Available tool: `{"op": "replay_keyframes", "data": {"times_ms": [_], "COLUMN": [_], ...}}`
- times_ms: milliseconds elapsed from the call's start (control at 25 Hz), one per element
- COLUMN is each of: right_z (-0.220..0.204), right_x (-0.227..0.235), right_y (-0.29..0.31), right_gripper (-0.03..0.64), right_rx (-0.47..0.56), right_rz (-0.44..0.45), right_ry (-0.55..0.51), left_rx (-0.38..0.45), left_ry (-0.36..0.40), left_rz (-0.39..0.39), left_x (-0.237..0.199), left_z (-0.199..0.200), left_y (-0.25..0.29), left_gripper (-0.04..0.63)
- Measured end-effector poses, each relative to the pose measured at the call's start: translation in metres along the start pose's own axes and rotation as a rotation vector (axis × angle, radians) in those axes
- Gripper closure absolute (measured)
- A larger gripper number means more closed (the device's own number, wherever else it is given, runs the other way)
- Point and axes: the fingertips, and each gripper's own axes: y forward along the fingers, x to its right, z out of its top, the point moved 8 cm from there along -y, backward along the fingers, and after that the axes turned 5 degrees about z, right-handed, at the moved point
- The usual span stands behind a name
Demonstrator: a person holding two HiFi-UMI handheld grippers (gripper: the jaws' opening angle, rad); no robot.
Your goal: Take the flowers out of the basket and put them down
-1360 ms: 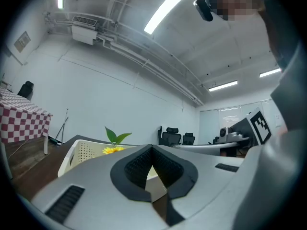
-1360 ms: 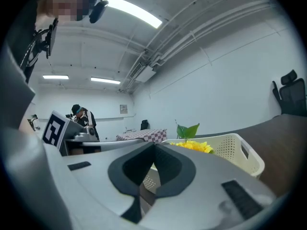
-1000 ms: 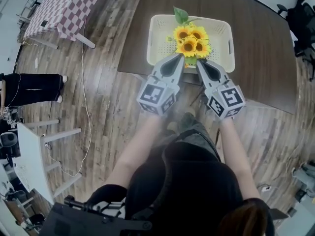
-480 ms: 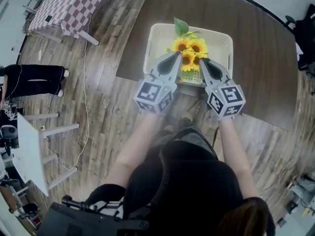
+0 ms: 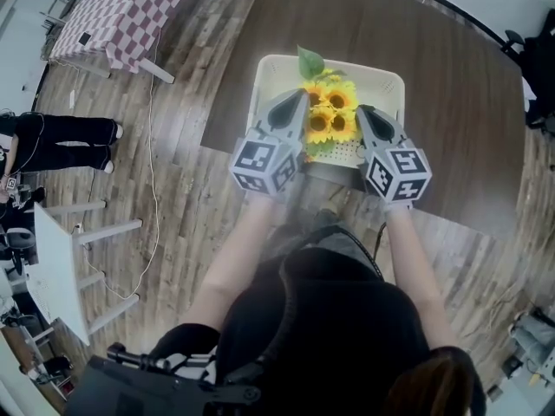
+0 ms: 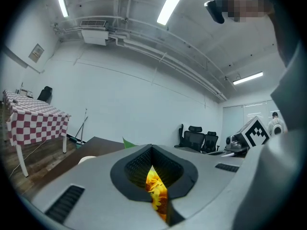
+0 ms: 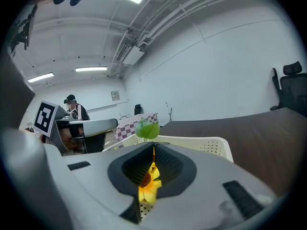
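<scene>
Both grippers flank the yellow sunflower bunch [image 5: 328,115] in the cream perforated plastic basket [image 5: 392,83] on the dark wooden counter [image 5: 460,102], equally near. Left gripper [image 5: 294,100] pressed together; right gripper [image 5: 365,113] just parting, nothing between.

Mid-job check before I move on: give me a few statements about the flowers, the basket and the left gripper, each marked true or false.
1. The bunch of yellow sunflowers already lies on the dark brown wooden table, outside the basket. False: it is within the outline of the cream perforated plastic basket.
2. The basket stands on the table. True.
3. The left gripper has its jaws spread wide. False: they are closed together, just beside the flowers.
4. A green leaf sticks out at the far side of the bunch. True.
5. A table with a red-and-white checked cloth stands on the wooden floor, at the upper left of the head view. True.
</scene>
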Motion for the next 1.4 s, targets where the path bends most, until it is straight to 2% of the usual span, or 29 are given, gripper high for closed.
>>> {"op": "replay_keyframes", "data": {"times_ms": [120,200,440,560,800,880,960,1040,1080,1200,1360,1400], "right_z": [0.000,-0.001,-0.007,-0.011,-0.018,-0.021,-0.024,-0.026,-0.026,-0.029,-0.033,-0.033], "right_x": [0.009,0.014,0.034,0.041,0.052,0.053,0.053,0.052,0.051,0.051,0.051,0.051], "right_y": [0.004,0.006,0.014,0.021,0.036,0.042,0.048,0.053,0.055,0.058,0.060,0.061], "right_gripper": [0.606,0.549,0.548,0.517,0.517,0.515,0.476,0.476,0.476,0.476,0.519,0.529], "right_rx": [-0.023,-0.041,-0.088,-0.121,-0.154,-0.171,-0.193,-0.213,-0.219,-0.233,-0.246,-0.247], "right_rz": [-0.007,-0.006,-0.024,-0.019,-0.009,0.018,0.046,0.068,0.075,0.099,0.134,0.139], "right_ry": [0.028,0.056,0.152,0.183,0.275,0.307,0.339,0.366,0.376,0.419,0.477,0.482], "left_rx": [-0.024,-0.035,-0.073,-0.095,-0.133,-0.144,-0.156,-0.169,-0.179,-0.206,-0.235,-0.244], "left_ry": [-0.008,-0.013,-0.036,-0.041,-0.064,-0.076,-0.081,-0.093,-0.102,-0.127,-0.143,-0.158], "left_rz": [0.017,0.029,0.091,0.125,0.150,0.153,0.158,0.162,0.163,0.166,0.167,0.166], "left_x": [-0.002,-0.003,-0.011,-0.018,-0.030,-0.032,-0.034,-0.036,-0.037,-0.040,-0.042,-0.043], "left_z": [-0.002,-0.002,-0.005,-0.007,-0.012,-0.014,-0.015,-0.017,-0.018,-0.022,-0.027,-0.029], "left_y": [0.007,0.011,0.014,0.015,0.015,0.016,0.016,0.016,0.017,0.019,0.020,0.021], "left_gripper": [0.595,0.595,0.594,0.594,0.589,0.554,0.554,0.543,0.506,0.461,0.455,0.426]}}
